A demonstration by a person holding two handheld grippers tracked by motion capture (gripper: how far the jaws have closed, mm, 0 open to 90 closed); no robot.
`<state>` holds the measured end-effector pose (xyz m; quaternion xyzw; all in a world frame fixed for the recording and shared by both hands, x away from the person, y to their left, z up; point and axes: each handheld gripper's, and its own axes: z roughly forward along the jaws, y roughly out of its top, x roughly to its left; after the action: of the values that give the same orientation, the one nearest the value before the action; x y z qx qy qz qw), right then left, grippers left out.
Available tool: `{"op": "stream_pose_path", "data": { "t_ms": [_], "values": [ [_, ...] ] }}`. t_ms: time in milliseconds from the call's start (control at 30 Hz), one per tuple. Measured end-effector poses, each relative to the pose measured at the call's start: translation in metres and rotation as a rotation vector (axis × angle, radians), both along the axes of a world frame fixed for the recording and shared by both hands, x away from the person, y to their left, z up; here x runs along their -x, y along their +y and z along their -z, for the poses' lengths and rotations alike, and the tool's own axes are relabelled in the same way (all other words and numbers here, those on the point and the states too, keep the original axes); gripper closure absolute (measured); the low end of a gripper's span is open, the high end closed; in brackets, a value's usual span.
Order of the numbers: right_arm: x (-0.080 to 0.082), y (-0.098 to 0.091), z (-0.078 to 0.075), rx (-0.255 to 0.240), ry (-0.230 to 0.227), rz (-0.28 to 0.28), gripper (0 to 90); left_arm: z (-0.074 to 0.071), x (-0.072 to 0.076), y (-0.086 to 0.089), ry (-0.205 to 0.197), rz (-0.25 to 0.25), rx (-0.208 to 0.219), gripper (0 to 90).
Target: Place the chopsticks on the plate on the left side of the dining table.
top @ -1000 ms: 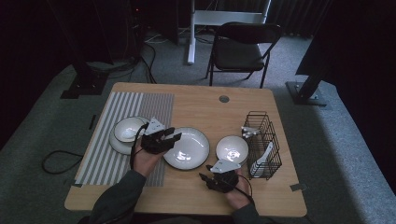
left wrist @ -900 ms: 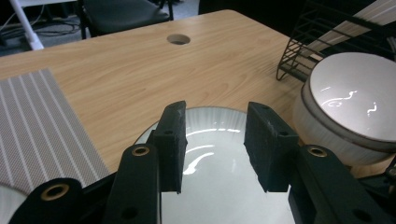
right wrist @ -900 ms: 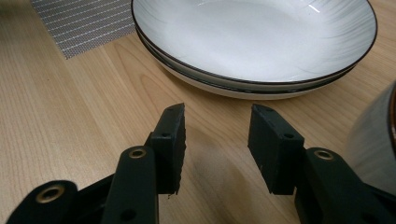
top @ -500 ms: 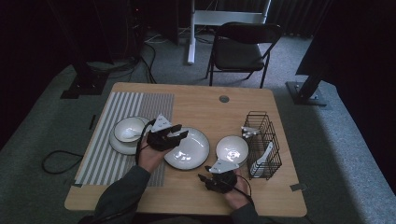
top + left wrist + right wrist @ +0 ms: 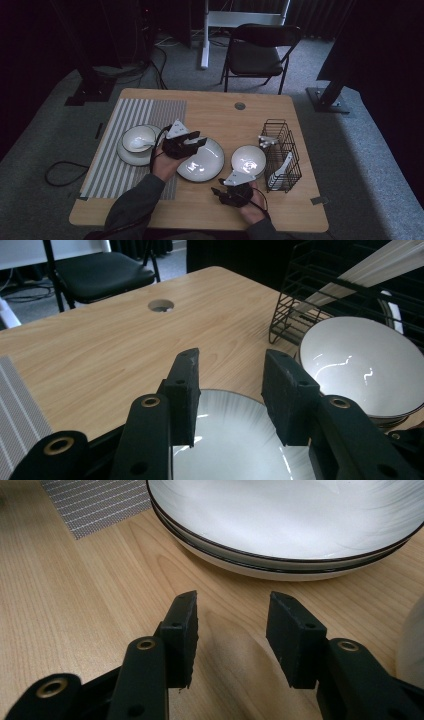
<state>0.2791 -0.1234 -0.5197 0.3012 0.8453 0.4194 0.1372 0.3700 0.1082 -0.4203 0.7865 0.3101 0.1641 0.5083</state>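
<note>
Left gripper (image 5: 230,390) open, empty, over plate (image 5: 201,161) mid-table; right gripper (image 5: 231,637) open, empty. Plate likely glazed: stiff, slippery, breakable; grip across rim

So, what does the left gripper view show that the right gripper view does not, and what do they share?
In the left gripper view: the black wire basket, a white bowl in front of it, the round hole in the table, and a dark chair beyond the far edge. The left gripper hangs open over the plate.

In the right gripper view: the right gripper, open and empty, low over bare wood.

Shared: the wooden table, the large white plate and a corner of the striped mat.
</note>
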Motion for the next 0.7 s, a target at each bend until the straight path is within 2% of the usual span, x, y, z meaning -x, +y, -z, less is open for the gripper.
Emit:
{"op": "stream_pose_path", "data": {
  "t_ms": [700],
  "values": [
    [-0.002, 0.001, 0.002, 0.004, 0.004, -0.003, 55.1, -0.016, -0.007, -0.032, -0.046, 0.086, -0.015, 59.7]
  ]
}}
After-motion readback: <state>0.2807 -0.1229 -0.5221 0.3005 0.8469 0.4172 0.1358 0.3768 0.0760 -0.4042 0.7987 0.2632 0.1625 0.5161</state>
